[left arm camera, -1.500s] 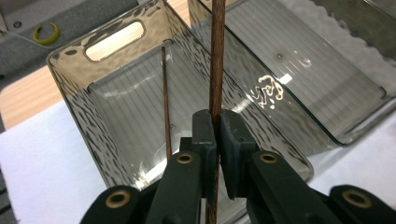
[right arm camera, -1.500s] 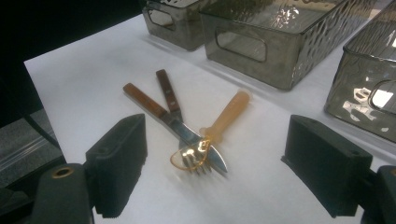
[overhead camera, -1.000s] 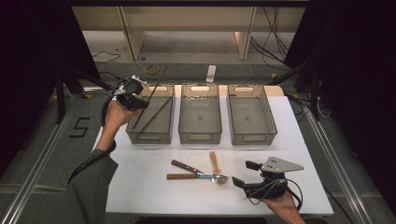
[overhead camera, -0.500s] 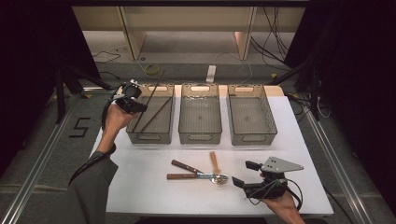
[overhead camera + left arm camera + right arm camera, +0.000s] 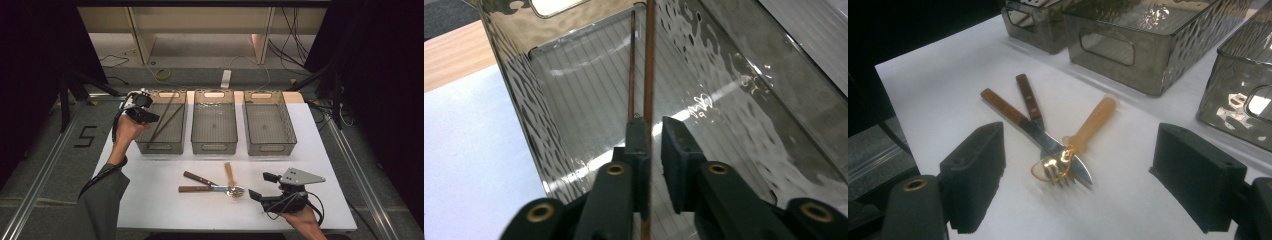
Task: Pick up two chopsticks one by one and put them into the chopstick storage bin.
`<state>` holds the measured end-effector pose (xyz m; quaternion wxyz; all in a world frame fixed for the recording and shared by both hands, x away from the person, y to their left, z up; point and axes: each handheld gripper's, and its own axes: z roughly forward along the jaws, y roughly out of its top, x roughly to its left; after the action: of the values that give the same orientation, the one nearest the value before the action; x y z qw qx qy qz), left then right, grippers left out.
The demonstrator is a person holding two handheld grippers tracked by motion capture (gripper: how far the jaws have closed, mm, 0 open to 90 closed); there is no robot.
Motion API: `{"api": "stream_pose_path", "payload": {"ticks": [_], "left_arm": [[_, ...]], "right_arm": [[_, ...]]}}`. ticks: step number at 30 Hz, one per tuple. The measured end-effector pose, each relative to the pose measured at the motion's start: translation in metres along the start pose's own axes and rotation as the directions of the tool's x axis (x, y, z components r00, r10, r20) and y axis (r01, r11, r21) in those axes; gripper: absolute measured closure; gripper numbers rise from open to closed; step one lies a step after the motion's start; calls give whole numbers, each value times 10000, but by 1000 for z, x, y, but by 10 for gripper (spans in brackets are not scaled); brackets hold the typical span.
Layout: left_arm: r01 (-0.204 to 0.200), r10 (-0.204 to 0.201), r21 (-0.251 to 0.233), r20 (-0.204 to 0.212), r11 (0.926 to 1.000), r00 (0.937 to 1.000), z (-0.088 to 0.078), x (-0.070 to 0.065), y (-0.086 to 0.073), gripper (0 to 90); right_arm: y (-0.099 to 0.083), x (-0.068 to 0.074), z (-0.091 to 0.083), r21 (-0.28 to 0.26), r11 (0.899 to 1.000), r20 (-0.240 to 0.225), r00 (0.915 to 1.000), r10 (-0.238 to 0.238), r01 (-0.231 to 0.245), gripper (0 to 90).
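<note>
White table [image 5: 165, 200]: carries three smoked-plastic bins in a row along its far edge and a cutlery cluster near the middle of its near edge.

Bins: left bin [image 5: 167, 145] toward far-left corner, middle bin [image 5: 215, 145] at centre, right bin [image 5: 272, 145] toward far-right side; all sit apart, handle cut-outs facing near and far edges.

Left tongs [image 5: 145, 114]: held over left bin's left wall, pointing into it. In the left gripper view the left tongs [image 5: 653, 132] have just been opening; jaws stand slightly apart w/ one chopstick [image 5: 649, 75] running up btwn them, close against the left pad, clear of the right pad. Second chopstick [image 5: 631, 65] lies beside it inside the bin. Both chopsticks [image 5: 167, 121] slant across left bin, tips up near its far wall.

Right tongs [image 5: 260, 186]: near the near-right corner, jaws wide apart, nothing btwn them; right tongs [image 5: 1088, 175] face the cutlery.

Cutlery, near edge: knife [image 5: 1013, 117] and fork [image 5: 1035, 112] w/ brown wooden handles, plus amber plastic spoon [image 5: 1088, 127]; heads overlap, handles fan out toward the bins.
</note>
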<state>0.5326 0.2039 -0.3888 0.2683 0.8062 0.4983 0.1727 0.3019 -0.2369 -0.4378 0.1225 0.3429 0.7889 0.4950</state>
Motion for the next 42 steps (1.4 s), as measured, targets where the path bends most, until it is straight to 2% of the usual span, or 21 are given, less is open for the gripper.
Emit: {"api": "stream_pose_path", "payload": {"ticks": [3, 5, 9, 11, 14, 18, 20, 21, 25, 27, 30, 32, 36, 39, 42], "left_arm": [[69, -69, -97, -33, 9999, 10000, -3, 0, -1, 743], [210, -210, -138, -2, 9997, 9998, -5, -1, -2, 691], [390, -384, -136, 434, 9991, 9983, -14, -5, -7, 606], [484, -460, -343, 665, 9982, 9967, -19, -9, -11, 542], [415, -364, -440, 1108, 9982, 9932, -26, -15, -20, 476], [532, -455, -521, 1405, 9972, 9890, -32, -22, -32, 395], [318, -247, -477, 1433, 9984, 9894, -35, -26, -38, 367], [358, -274, -560, 1443, 9978, 9892, -37, -28, -42, 348], [647, -441, -1377, 1477, 9884, 9881, -42, -33, -54, 310], [608, -390, -1413, 1526, 9881, 9875, -43, -37, -58, 282], [658, -351, -1756, 1729, 9823, 9843, -48, -44, -64, 257], [570, -214, -2032, 1734, 9775, 9846, -51, -51, -68, 241], [300, 83, -2220, 1697, 9746, 9855, -54, -66, -76, 218], [174, 219, -2229, 1728, 9747, 9847, -57, -73, -80, 195], [218, 287, -2514, 1954, 9676, 9803, -60, -79, -85, 183]], "right_arm": [[0, 0, 0, 6, 10000, 5, 10000, -4, 4, 218], [0, 0, 0, -5, 10000, 13, 10000, -10, 10, 218], [0, 0, 0, 9, 10000, 44, 10000, -9, 9, 218], [0, 0, 0, 23, 10000, 53, 10000, 10, -10, 220], [0, 0, 1, 39, 10000, 57, 10000, 69, -69, 221], [2, -1, 1, 92, 9998, 166, 9997, 164, -165, 225], [3, -1, 3, 158, 9998, 296, 9995, 137, -142, 227], [4, -1, 4, 187, 9998, 332, 9994, 110, -116, 229], [7, -2, 8, 389, 9991, 335, 9993, 174, -187, 240], [10, -2, 10, 515, 9985, 373, 9991, 184, -203, 247], [14, -2, 14, 664, 9975, 430, 9989, 194, -223, 254], [16, -1, 18, 841, 9961, 470, 9986, 245, -283, 261], [20, -1, 29, 1231, 9921, 479, 9987, 186, -244, 270], [22, -1, 34, 1332, 9909, 451, 9989, 149, -208, 271], [24, -1, 36, 1404, 9898, 484, 9987, 173, -240, 272]]}}
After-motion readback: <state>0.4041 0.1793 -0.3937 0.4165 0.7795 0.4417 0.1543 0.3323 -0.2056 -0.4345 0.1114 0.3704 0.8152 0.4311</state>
